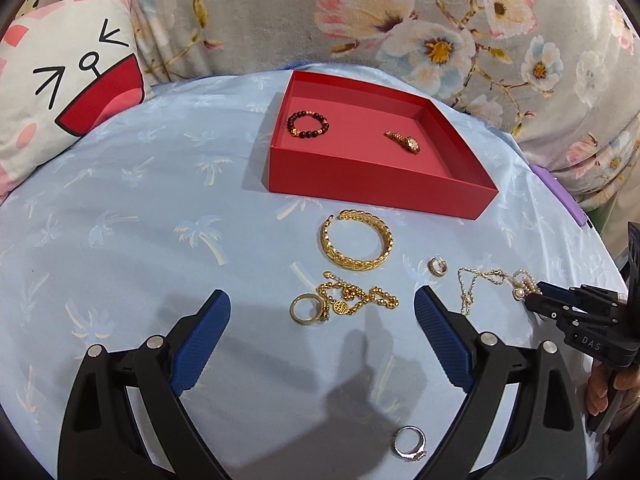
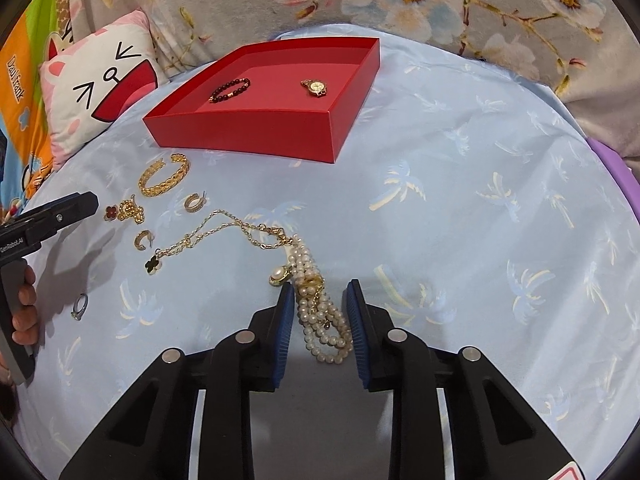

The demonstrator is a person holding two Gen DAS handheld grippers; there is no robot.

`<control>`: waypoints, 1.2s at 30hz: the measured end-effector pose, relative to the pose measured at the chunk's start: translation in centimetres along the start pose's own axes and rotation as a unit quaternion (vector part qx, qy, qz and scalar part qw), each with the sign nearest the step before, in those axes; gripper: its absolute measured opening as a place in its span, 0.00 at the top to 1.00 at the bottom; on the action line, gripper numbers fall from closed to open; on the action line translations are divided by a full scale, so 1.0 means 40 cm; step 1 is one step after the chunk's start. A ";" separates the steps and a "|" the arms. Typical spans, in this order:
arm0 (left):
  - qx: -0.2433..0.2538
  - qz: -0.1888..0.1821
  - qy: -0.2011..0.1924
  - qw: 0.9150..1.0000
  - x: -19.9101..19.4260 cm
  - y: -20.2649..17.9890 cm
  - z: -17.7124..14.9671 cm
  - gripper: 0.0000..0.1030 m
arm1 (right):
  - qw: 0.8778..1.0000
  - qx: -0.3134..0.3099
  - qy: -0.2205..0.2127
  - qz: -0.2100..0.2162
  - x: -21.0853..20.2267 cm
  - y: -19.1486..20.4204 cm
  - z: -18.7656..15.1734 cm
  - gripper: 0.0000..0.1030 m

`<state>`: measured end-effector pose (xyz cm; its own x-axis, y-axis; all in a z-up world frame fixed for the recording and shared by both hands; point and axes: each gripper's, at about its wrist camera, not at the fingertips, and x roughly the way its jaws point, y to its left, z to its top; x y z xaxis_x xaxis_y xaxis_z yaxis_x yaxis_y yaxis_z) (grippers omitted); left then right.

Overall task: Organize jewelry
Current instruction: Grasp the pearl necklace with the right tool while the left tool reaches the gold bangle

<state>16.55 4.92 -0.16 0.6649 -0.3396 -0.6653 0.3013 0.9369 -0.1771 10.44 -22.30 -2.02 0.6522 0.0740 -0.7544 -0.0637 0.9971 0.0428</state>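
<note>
A red tray (image 1: 372,176) (image 2: 248,132) holds a dark bead bracelet (image 1: 308,123) (image 2: 230,90) and a small gold watch (image 1: 405,142) (image 2: 315,87). On the blue cloth lie a gold bangle (image 1: 356,244) (image 2: 164,175), a gold chain with a ring (image 1: 344,302), a hoop earring (image 1: 437,266) (image 2: 194,202), a thin chain necklace (image 2: 216,234) and a silver ring (image 1: 409,443) (image 2: 80,307). My left gripper (image 1: 322,312) is open over the gold chain. My right gripper (image 2: 320,292) is open, its fingers either side of a pearl strand (image 2: 320,320).
A cat-face cushion (image 1: 60,88) (image 2: 100,92) lies at the far left. A floral blanket (image 1: 440,20) rises behind the cloth. A purple object (image 1: 560,196) sits at the cloth's right edge. A second hoop earring (image 2: 141,239) and a red clover charm (image 2: 111,212) lie near the left gripper.
</note>
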 end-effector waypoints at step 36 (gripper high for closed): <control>0.040 0.029 0.059 0.997 0.177 -0.092 0.096 0.36 | 0.999 0.026 -0.019 0.020 -0.032 -0.013 -0.012 0.86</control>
<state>22.78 -1.25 -1.45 0.5988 -0.2676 -0.7548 0.3207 0.9438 -0.0802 9.28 -22.91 -1.39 0.6783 0.1131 -0.7260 -0.0507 0.9929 0.1073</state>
